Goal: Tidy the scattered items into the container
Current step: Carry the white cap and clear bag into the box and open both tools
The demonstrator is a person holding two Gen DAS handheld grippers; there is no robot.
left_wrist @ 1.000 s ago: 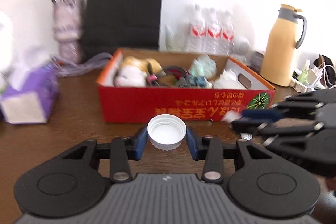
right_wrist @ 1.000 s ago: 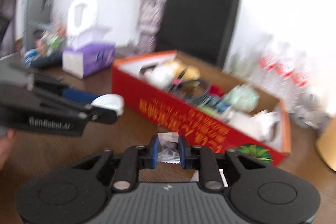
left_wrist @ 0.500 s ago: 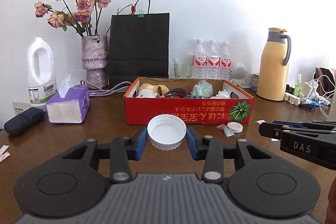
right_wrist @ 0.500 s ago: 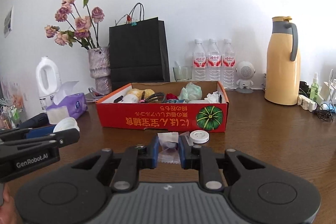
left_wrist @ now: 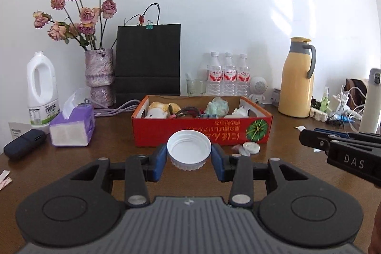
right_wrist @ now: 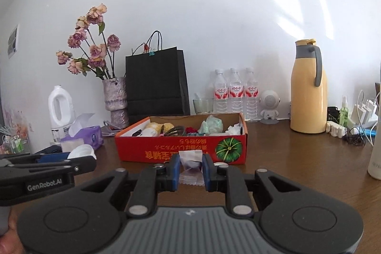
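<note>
The white bottle cap (left_wrist: pixel 188 151) sits pinched between the blue pads of the left gripper (left_wrist: pixel 189 160), hollow side facing the camera, held above the wooden table (left_wrist: pixel 114 135) in front of the red cardboard box (left_wrist: pixel 202 132) at 12 o'clock. The right gripper (right_wrist: pixel 190 169) pinches a small clear plastic packet (right_wrist: pixel 190 160) between its 2 narrowly set fingers. Both seem held low and level so they can be carried over the box's front wall and dropped in. The box already holds a plush toy, cables and crumpled tissue. 1 more white cap (left_wrist: pixel 251 148) and a wrapper scrap (left_wrist: pixel 238 148) lie on the table against the box front at 1 o'clock — likely next. Behind stand a black paper bag (left_wrist: pixel 147 63), 3 water bottles (left_wrist: pixel 228 77) and a yellow thermos (left_wrist: pixel 296 82).
</note>
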